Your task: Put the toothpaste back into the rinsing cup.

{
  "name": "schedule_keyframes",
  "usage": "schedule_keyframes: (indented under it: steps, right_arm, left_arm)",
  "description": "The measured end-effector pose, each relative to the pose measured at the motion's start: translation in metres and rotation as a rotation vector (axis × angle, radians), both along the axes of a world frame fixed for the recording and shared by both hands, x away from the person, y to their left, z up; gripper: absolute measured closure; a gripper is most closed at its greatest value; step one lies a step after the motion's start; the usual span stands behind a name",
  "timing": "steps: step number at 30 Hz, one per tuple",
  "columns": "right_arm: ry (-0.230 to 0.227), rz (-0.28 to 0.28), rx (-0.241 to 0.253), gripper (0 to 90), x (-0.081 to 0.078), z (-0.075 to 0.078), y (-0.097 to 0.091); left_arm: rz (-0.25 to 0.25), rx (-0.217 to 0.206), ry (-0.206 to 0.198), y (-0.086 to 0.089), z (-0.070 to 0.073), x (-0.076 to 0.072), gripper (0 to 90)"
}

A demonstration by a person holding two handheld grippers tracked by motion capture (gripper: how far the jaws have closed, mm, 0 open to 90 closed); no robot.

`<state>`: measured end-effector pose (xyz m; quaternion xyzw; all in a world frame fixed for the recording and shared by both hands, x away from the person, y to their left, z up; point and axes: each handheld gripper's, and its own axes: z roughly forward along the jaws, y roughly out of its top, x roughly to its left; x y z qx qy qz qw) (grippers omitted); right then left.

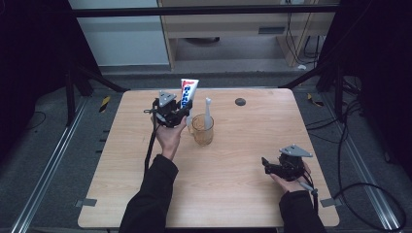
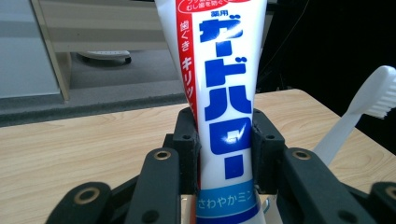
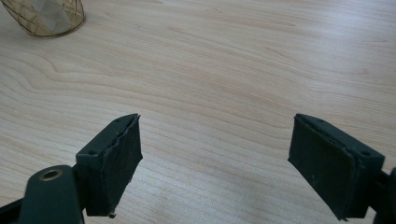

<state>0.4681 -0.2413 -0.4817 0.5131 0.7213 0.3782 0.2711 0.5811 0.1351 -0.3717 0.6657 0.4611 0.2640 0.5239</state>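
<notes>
half the toothpaste tube [image 2: 224, 116] (cap end) hides behind jaws.

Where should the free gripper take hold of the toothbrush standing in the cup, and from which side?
Grip the toothbrush on its white handle just above the cup rim, coming from the right gripper's side. It stands nearly upright there, and the left gripper with the toothpaste tube crowds the cup's other side.

Lab recording setup, not a home: small wooden tabletop [image 1: 228, 189] sits inside a dark-curtained bay on grey carpet, flanked by metal floor rails [image 1: 46, 179]. Black frame struts [image 1: 99, 80] brace the corners, hazard tape marks the floor, and loose cables [image 1: 362, 189] trail at the right.
</notes>
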Motion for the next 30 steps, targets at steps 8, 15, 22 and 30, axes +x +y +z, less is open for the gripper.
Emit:
schedule_keyframes:
  steps: [8,15,22,30]
  right_arm:
    - [0.001,0.001,-0.003,17.3,0.0,-0.001,0.0]
    - [-0.005,0.001,-0.011,17.3,0.001,-0.001,0.0]
    - [-0.006,0.002,-0.012,17.3,0.001,-0.002,0.001]
    - [-0.008,0.004,-0.016,17.3,0.001,-0.002,0.001]
  left_arm:
    - [-0.006,-0.01,-0.004,-0.009,-0.003,0.008,67.9]
    - [-0.022,-0.022,-0.019,-0.016,-0.002,0.012,68.0]
    - [-0.031,-0.028,-0.008,-0.022,-0.005,0.018,68.0]
    - [-0.043,-0.038,0.003,-0.026,-0.012,0.025,68.0]
